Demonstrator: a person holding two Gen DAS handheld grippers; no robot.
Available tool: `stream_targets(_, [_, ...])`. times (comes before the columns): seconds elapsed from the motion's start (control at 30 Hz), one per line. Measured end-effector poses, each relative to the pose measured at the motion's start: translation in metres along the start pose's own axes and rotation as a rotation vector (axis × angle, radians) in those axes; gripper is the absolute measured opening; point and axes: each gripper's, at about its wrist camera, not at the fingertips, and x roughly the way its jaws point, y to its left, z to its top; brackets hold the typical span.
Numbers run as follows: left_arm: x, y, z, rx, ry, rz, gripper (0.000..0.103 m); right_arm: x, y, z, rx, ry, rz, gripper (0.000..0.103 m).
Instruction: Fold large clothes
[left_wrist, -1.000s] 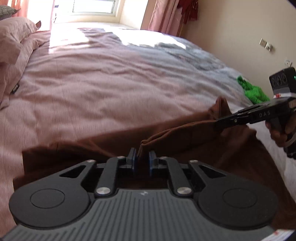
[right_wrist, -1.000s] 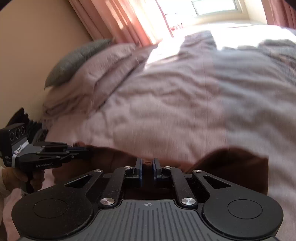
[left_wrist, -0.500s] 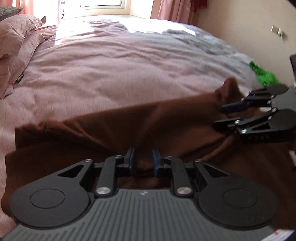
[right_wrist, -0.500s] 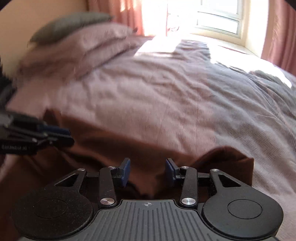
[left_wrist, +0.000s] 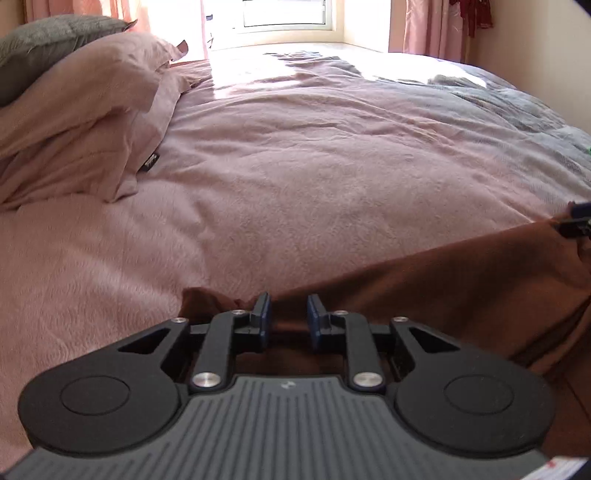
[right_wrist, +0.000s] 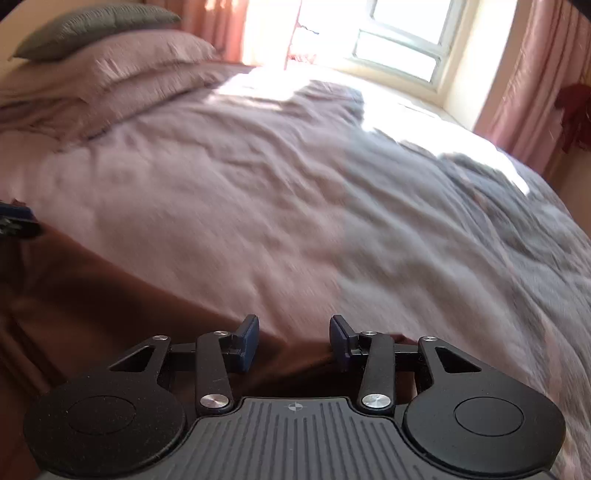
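A large brown garment (left_wrist: 443, 288) lies flat along the near edge of the bed, and in the right wrist view the brown garment (right_wrist: 92, 295) fills the lower left. My left gripper (left_wrist: 287, 314) stands open over the cloth's far edge near its left corner, its blue pads slightly apart with fabric below them. My right gripper (right_wrist: 293, 336) is wide open above the garment's right end, holding nothing. Each gripper's tip peeks into the other's view: the right gripper's fingertips (left_wrist: 578, 221), the left gripper's fingertips (right_wrist: 16, 218).
A pink bed cover (left_wrist: 295, 184) stretches ahead, turning to a grey blanket (right_wrist: 480, 240) on the right. Pink pillows (left_wrist: 74, 110) under a grey pillow (left_wrist: 44, 40) sit at the far left. A sunlit window (right_wrist: 399, 40) and pink curtains (right_wrist: 524, 92) stand beyond the bed.
Both grippers let go of the brown garment and opened. The raised fold dropped flat onto the bed. Both cameras swung toward the pillows and window, the grippers moving apart.
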Motion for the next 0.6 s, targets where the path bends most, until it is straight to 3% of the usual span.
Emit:
stream_targets(0.1, [-0.006, 0.011, 0.002, -0.065, -0.016, -0.002, 0.012, -0.016, -0.028, -0.020, 0.108, -0.013, -0.020, 0.039])
stream_targets(0.13, [-0.011, 0.013, 0.005, -0.097, -0.029, 0.037, 0.013, -0.023, -0.034, -0.021, 0.156, -0.022, -0.028, 0.039])
stream_targets(0.2, [-0.024, 0.016, 0.009, -0.162, -0.057, 0.070, 0.015, -0.040, -0.035, -0.018, 0.188, -0.044, -0.075, 0.039])
stream_targets(0.27, [-0.040, 0.011, 0.011, -0.193, -0.088, 0.061, 0.015, -0.058, -0.024, -0.011, 0.194, -0.107, -0.037, 0.039])
stream_targets(0.37, [-0.066, -0.018, 0.007, -0.136, -0.115, -0.021, 0.018, -0.072, 0.008, -0.008, 0.139, -0.126, 0.061, 0.039])
stream_targets(0.43, [-0.072, -0.043, -0.004, -0.058, -0.091, -0.082, 0.025, -0.069, 0.032, -0.015, 0.089, -0.079, 0.099, 0.039])
stream_targets(0.53, [-0.065, -0.063, -0.031, 0.017, 0.034, -0.067, 0.027, -0.063, 0.050, -0.042, 0.084, 0.032, 0.068, 0.039])
stream_targets(0.6, [-0.080, -0.061, -0.049, -0.002, 0.031, -0.054, 0.025, -0.084, 0.051, -0.052, 0.106, 0.009, 0.034, 0.038])
